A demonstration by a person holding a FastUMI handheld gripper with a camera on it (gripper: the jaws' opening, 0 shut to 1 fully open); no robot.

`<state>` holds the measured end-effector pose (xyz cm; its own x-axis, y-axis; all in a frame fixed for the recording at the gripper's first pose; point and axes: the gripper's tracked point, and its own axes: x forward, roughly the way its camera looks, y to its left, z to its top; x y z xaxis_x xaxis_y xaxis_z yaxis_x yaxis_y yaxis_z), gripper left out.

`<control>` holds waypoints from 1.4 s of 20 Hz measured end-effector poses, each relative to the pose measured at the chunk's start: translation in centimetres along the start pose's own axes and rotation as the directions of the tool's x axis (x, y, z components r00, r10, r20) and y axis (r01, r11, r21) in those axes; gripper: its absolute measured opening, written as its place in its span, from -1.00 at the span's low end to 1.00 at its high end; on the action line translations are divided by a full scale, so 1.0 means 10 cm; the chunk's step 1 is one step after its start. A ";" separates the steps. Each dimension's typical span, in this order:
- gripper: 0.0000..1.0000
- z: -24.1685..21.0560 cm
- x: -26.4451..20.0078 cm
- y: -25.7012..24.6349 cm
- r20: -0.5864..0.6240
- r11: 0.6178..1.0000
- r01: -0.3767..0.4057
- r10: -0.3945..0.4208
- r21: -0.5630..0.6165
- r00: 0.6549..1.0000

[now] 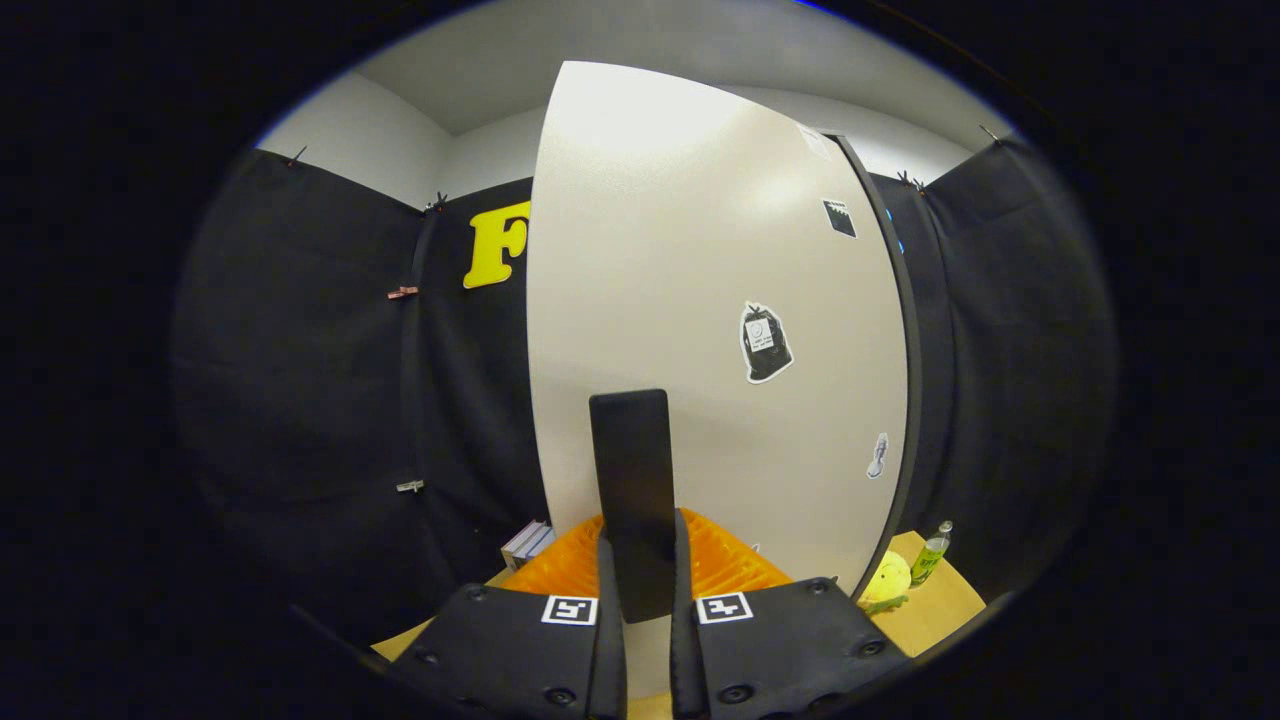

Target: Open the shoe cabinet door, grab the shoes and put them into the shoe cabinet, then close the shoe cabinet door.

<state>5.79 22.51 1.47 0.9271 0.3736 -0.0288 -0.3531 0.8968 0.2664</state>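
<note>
Gripper is pinching the dark handle of the shoe cabinet door; I'm seeing both fingers pressing on its sides. Door's standing right ahead of the fingers w/ stickers on its pale face, incl. a black one. Orange rack is sitting just beyond the fingers. Yellow toy & green bottle are resting on the wooden table, books opposite.

Cream cabinet door with black handle; orange ribbed rack; green bottle.
</note>
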 end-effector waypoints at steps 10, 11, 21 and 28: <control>-0.59 0.09 -0.72 -0.61 0.010 0.997 0.072 -0.072 -0.017 0.997; -0.59 0.10 -0.76 -0.67 0.011 0.996 0.086 -0.086 -0.018 0.996; -0.61 0.14 -1.04 -1.24 -0.005 0.980 0.198 -0.198 -0.001 0.980; -0.72 0.20 -1.14 -1.67 -0.010 0.973 0.233 -0.233 0.004 0.973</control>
<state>1.39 2.76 -0.69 0.9826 0.1570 -0.0992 -0.1272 0.9582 0.2563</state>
